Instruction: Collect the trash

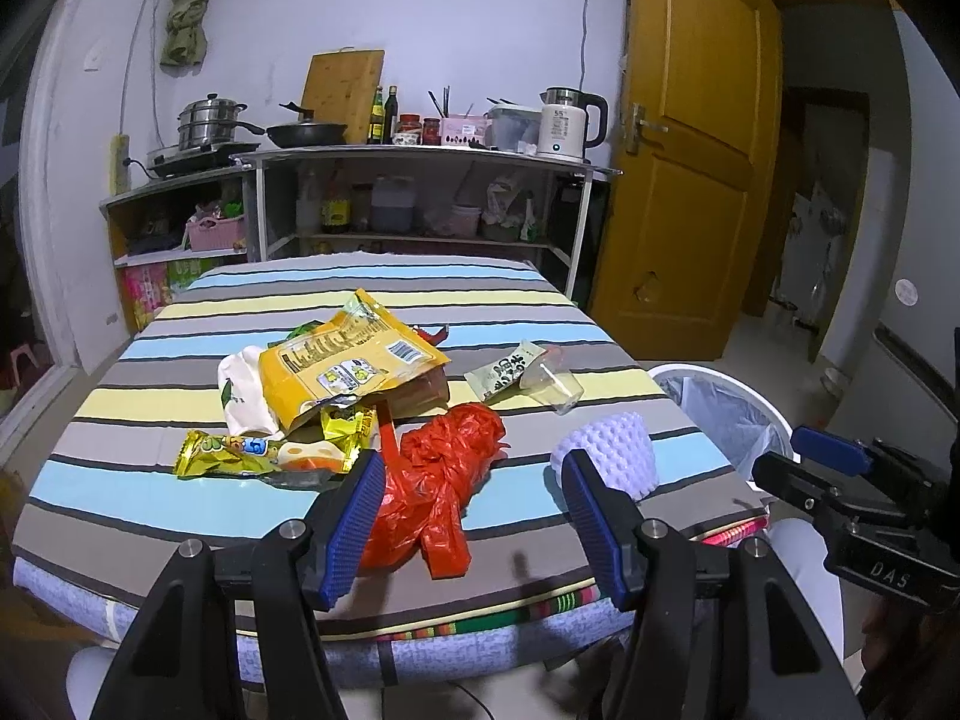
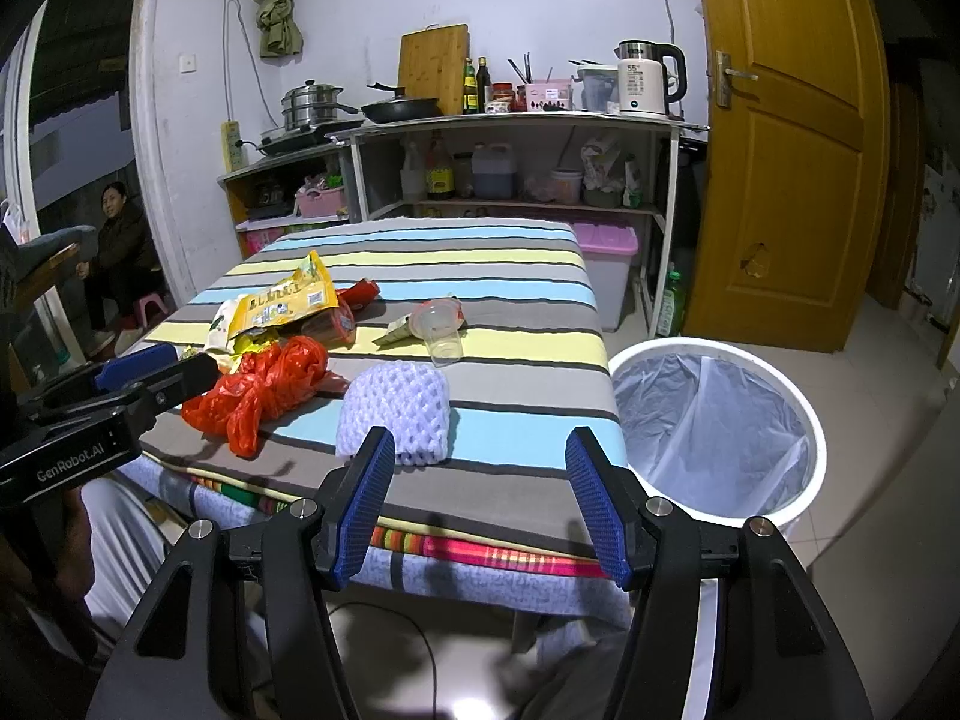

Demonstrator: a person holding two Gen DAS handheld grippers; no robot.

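Trash lies on a striped table (image 1: 360, 276) (image 2: 510, 240): a red plastic bag (image 1: 444, 480) (image 2: 270, 390), a white foam fruit net (image 1: 612, 450) (image 2: 396, 408), a yellow snack bag (image 1: 348, 366) (image 2: 282, 300), a yellow-green wrapper (image 1: 240, 453), a clear plastic cup (image 1: 555, 387) (image 2: 441, 330) and a small green-white packet (image 1: 501, 372). A white bin with a liner (image 2: 714, 426) (image 1: 726, 414) stands right of the table. My left gripper (image 1: 474, 522) is open at the near edge, just before the red bag. My right gripper (image 2: 480, 504) is open, just before the foam net.
A kitchen shelf with pots, a pan, bottles and a kettle (image 1: 567, 123) stands behind the table. A wooden door (image 1: 690, 150) is at the right. A pink-lidded box (image 2: 606, 264) sits by the shelf. A person (image 2: 117, 240) sits at the far left.
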